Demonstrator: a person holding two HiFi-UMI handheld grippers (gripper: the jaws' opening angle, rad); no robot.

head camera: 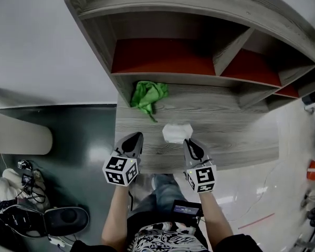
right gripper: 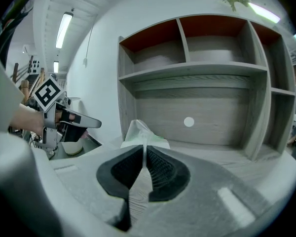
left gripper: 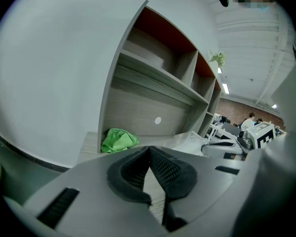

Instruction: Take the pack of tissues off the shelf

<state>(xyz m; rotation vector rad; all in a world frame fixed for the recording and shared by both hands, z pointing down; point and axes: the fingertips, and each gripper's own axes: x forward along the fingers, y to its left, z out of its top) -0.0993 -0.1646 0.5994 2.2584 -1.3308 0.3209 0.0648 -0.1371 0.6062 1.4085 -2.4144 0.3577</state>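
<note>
The pack of tissues [head camera: 177, 132], white in a clear wrapper, lies on the grey wooden ledge [head camera: 236, 140] below the shelf compartments. My right gripper [head camera: 188, 140] is at the pack's near right edge. In the right gripper view the pack [right gripper: 140, 134] sits right at the tips, and the right gripper [right gripper: 144, 147] is shut on a thin fold of its wrapper. My left gripper [head camera: 136, 138] hovers over the ledge a little left of the pack. In its own view the left gripper [left gripper: 149, 148] is shut with nothing between its pads; the pack [left gripper: 190, 141] shows to its right.
A crumpled green cloth [head camera: 149, 96] lies on the ledge at the back left, also seen as the green cloth [left gripper: 117, 139]. The shelf unit [head camera: 163, 56] with red-backed compartments rises behind. A pale bin [head camera: 21, 135] and a dark bag [head camera: 63, 219] stand on the floor at left.
</note>
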